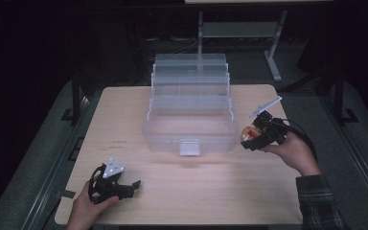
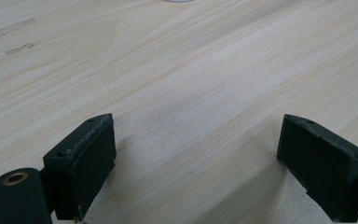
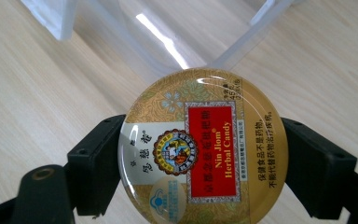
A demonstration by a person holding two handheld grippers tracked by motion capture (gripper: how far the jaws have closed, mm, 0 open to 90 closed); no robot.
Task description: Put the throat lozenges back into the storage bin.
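A round gold candy tin [image 3: 203, 149] with a red label reading "Nin Jiom Herbal Candy" sits between the jaws of my right gripper [image 3: 203, 163], which is shut on its rim. In the high view the right gripper [image 1: 255, 136] holds the tin [image 1: 247, 132] just right of the clear plastic tiered organiser box [image 1: 190, 108], whose trays stand stepped open at the table's middle. My left gripper [image 1: 130, 187] rests low at the front left of the table, open. Its jaws [image 2: 193, 168] stand wide apart over bare wood with nothing between them.
The light wooden table [image 1: 124, 115] has free room left and in front of the box. A clear box corner [image 3: 56, 18] lies just beyond the tin. Metal stand legs [image 1: 273, 57] and dark floor lie behind the table.
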